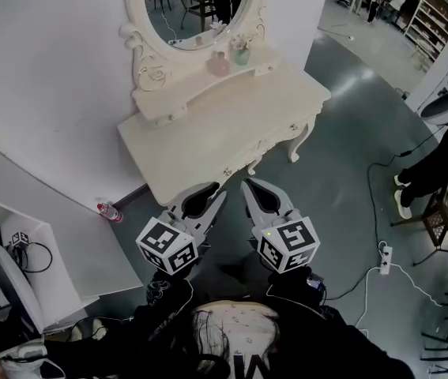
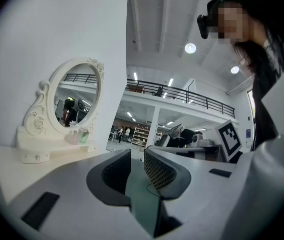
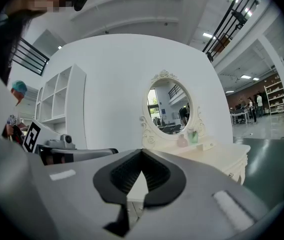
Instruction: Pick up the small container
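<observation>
the small container (image 1: pixel 218 64), a pink one, is seen on the shelf (image 1: pixel 178 103) under the mirror (image 1: pixel 192 10), well apart from both tools. the left gripper (image 1: pixel 212 194) and right gripper (image 1: pixel 252 188) are closed, and nothing is held. the container is thought to be light, hard and slippery, so its round middle should be squeezed softly.

- A white dressing table (image 1: pixel 208 144) stands against the wall, toward 12 o'clock.
- An ornate oval mirror (image 1: pixel 196 6) rises at its back, 12 o'clock.
- A red-capped bottle (image 1: pixel 110 211) lies on the floor by the wall, 9 o'clock.
- A power strip (image 1: pixel 385 255) lies at 4 o'clock.

Smooth cream-painted dressing table (image 1: pixel 208 144), glossy grey floor (image 1: pixel 342 188), matt grey plastic right tool (image 3: pixel 142 156) with ribbed black pads (image 3: pixel 156 173).
</observation>
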